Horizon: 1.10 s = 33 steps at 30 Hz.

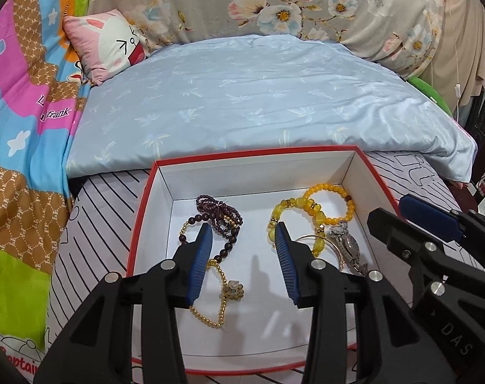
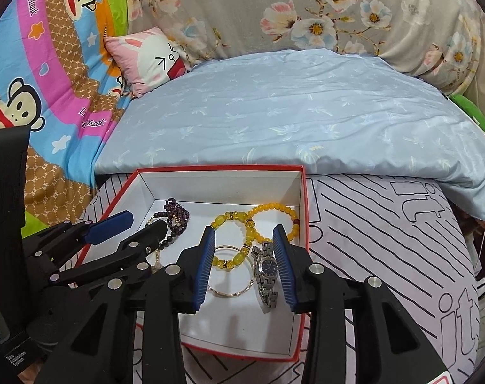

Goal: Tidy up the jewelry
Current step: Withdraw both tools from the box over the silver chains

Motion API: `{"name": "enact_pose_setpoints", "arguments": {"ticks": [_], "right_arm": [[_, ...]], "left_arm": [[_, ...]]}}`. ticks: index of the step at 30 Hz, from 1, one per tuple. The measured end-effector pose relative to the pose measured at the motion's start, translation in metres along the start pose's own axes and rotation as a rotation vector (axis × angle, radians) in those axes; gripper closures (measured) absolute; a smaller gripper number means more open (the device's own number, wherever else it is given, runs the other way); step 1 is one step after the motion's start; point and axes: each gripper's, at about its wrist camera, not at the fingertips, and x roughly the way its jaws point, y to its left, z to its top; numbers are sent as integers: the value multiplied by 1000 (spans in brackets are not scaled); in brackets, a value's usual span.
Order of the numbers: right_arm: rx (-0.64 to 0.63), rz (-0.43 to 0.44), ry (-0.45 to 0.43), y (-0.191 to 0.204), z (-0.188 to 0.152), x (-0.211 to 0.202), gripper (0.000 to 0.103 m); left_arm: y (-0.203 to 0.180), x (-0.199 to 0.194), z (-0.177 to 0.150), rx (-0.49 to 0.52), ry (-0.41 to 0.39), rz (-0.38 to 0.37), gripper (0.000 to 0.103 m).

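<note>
Left fingers: I see my left gripper (image 1: 244,233) spread wide above the red-rimmed white cardboard box (image 1: 140,220), gripping nothing.
Right fingers: my right gripper (image 2: 244,235) is equally wide and empty, over the box's right half.
Between left fingers: bare white box floor; the dark purple bead bracelets (image 1: 221,212) and gold bead chain (image 1: 220,291) lie by the left pad.
Between right fingers: yellow bead bracelets (image 2: 242,224), thin gold bangle (image 2: 231,288) and silver wristwatch (image 2: 268,272).
Left view only: the gold chain's full loop.
Right view only: the watch's blue dial.
Beyond: box rests on a striped white bedsheet (image 2: 386,240) by a pale blue quilt (image 1: 258,96).
</note>
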Motion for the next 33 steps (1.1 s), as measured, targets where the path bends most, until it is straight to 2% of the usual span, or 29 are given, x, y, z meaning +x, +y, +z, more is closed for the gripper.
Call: {"name": "enact_pose_setpoints", "arguments": {"ticks": [9, 18, 26, 33], "right_arm": [[0, 4, -18, 2, -13, -30, 61], [-13, -2, -31, 6, -38, -67, 57], [-2, -20, 33, 0, -88, -81, 56], [9, -9, 121, 1, -136, -75, 56]], "left_arm": [[-4, -28, -5, 3, -18, -3, 64], [-10, -61, -25, 18, -37, -13, 64], [0, -81, -57, 6, -19, -15, 63], [9, -85, -100, -23, 41, -8, 61]]}}
